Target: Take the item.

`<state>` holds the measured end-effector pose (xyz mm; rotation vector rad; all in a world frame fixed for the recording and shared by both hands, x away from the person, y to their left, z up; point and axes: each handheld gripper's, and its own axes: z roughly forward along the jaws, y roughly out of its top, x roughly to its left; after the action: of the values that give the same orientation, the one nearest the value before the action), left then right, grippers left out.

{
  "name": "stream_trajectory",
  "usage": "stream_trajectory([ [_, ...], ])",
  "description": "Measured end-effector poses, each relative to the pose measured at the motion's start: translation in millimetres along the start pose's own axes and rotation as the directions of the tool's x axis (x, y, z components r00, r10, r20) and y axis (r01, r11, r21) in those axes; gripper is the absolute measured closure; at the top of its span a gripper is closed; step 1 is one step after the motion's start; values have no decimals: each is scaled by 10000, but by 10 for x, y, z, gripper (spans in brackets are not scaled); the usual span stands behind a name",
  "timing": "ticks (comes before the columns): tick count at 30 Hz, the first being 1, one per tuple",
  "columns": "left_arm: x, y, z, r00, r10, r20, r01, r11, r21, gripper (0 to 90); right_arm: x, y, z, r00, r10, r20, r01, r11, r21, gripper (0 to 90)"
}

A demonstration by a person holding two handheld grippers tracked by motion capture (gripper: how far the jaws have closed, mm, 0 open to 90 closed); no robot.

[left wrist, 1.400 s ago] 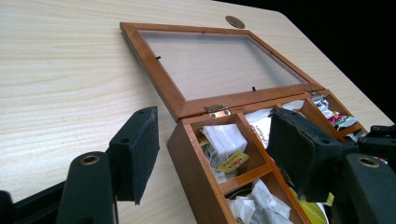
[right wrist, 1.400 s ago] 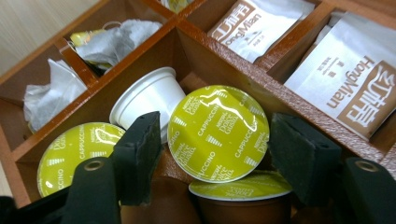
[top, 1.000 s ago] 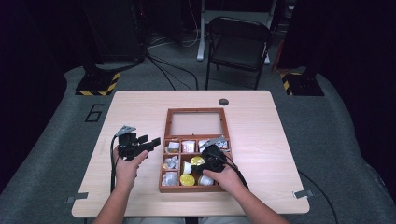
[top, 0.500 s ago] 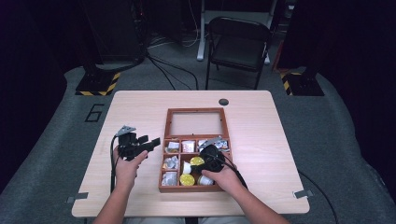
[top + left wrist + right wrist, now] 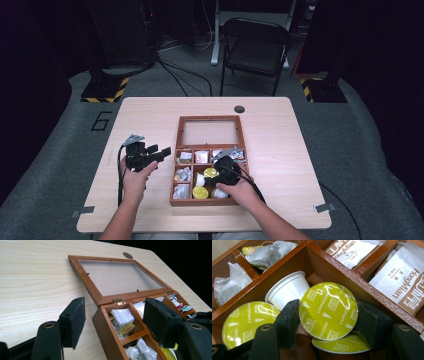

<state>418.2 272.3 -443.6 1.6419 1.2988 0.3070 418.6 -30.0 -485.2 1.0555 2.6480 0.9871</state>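
Observation:
A wooden compartment box (image 5: 173, 176) lies near the table's front edge, its glass lid (image 5: 209, 132) folded back flat. In the middle compartment my right gripper (image 5: 220, 172) (image 5: 328, 313) has just been closing. Its pads now press on both sides of a tilted yellow-lidded cappuccino capsule (image 5: 328, 311). Beside it lie a white capsule on its side (image 5: 287, 290) and two more yellow lids (image 5: 247, 320) (image 5: 342, 346). My left gripper (image 5: 164, 151) (image 5: 113, 305) stands open with nothing between its pads, just left of the box's near-left corner (image 5: 105, 325).
Tea bags (image 5: 267, 252) and HongMian sachets (image 5: 404, 282) fill the other compartments. A round black grommet (image 5: 239, 109) sits at the table's far edge, with a folding chair (image 5: 255, 45) beyond it. Bare wood (image 5: 145, 120) lies left of the box and far of it.

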Motion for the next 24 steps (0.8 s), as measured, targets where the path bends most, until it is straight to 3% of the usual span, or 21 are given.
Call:
stream_trajectory([
  [9,9,10,-17,10000,-30,-19,30,10000,-83,345,27,45,-123,9996,-268,41,269,9992,-301,373],
  [20,3,9,-5,10000,-49,-14,48,10000,-60,345,-18,101,-299,10000,-94,-15,92,9970,-763,373],
  [21,1,11,-3,10000,-35,7,35,10000,-24,345,-9,103,-318,10000,89,-21,-91,9975,-706,373],
  [24,-4,10,3,10000,-75,21,75,10000,-33,345,-17,108,-330,10000,-49,71,54,9969,-784,373],
])
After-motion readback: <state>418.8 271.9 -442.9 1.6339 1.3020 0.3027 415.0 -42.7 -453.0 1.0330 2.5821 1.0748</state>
